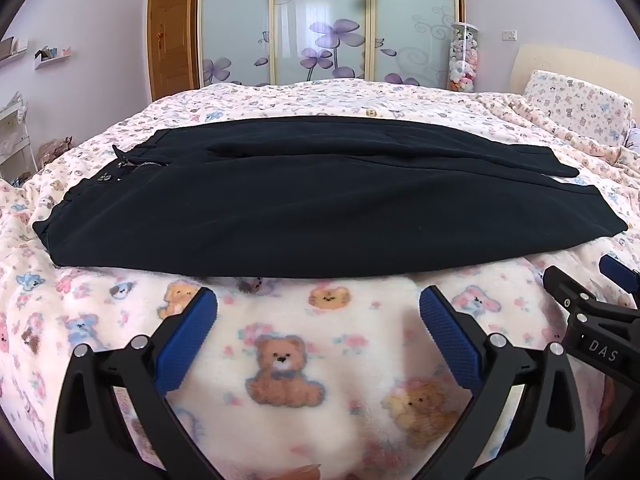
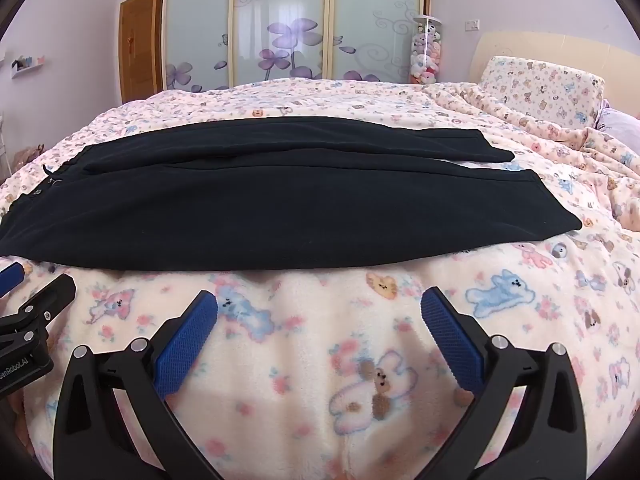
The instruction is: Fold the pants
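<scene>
Dark navy pants (image 1: 312,204) lie flat across the bed, waistband with zipper and buttons at the left, both legs side by side with hems at the right. They also show in the right wrist view (image 2: 280,208). My left gripper (image 1: 318,300) is open and empty over the blanket, just short of the pants' near edge. My right gripper (image 2: 319,300) is open and empty too, also just short of the near edge. The right gripper shows at the right edge of the left wrist view (image 1: 592,284); the left gripper shows at the left edge of the right wrist view (image 2: 24,280).
The bed is covered by a pink bear-print fleece blanket (image 1: 320,360). A matching pillow (image 2: 540,84) and headboard stand at the far right. Frosted wardrobe doors (image 1: 324,20), a tube of plush toys (image 1: 463,60) and a wooden door (image 1: 172,40) stand behind.
</scene>
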